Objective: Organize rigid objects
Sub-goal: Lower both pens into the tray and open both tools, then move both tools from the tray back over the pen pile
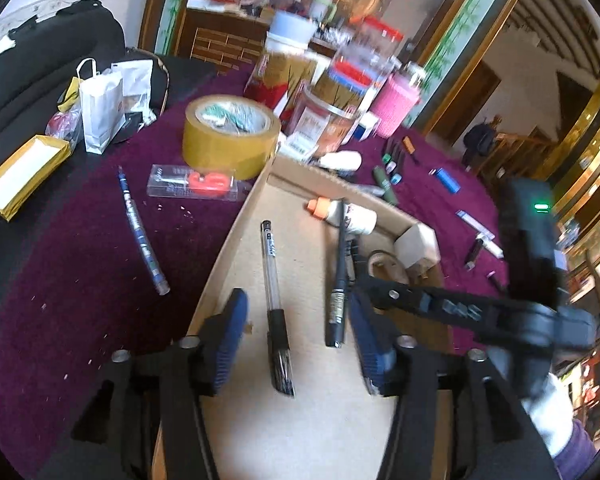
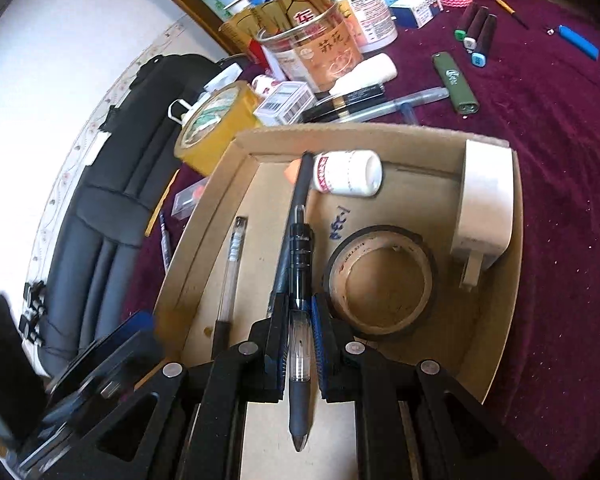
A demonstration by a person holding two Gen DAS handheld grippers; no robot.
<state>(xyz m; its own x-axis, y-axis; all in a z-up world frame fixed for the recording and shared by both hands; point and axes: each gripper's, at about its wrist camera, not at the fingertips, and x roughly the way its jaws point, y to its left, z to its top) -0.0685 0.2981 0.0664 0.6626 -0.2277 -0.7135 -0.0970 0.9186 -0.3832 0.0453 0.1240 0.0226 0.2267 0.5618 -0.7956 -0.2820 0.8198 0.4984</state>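
Note:
A shallow cardboard box [image 1: 236, 232] lies on a purple cloth. My left gripper [image 1: 298, 336] stands open over the box; a clear pen with a black grip [image 1: 275, 300] lies on the floor between its pads, untouched. My right gripper [image 2: 299, 340] is shut on a black retractable pen [image 2: 299, 276], held low over the box [image 2: 496, 320] with its tip pointing back toward the camera. In the left wrist view the right gripper [image 1: 364, 280] reaches in from the right. The clear pen [image 2: 231, 272] lies left of the held pen.
Inside the box are a dark pen [image 2: 300, 184], a white bottle with an orange cap [image 2: 348, 172], a brown tape roll [image 2: 380, 280] and a white plug [image 2: 484, 216]. Outside lie a yellow tape roll [image 1: 230, 136], a blue pen [image 1: 140, 232], markers [image 2: 476, 32], lighters and jars.

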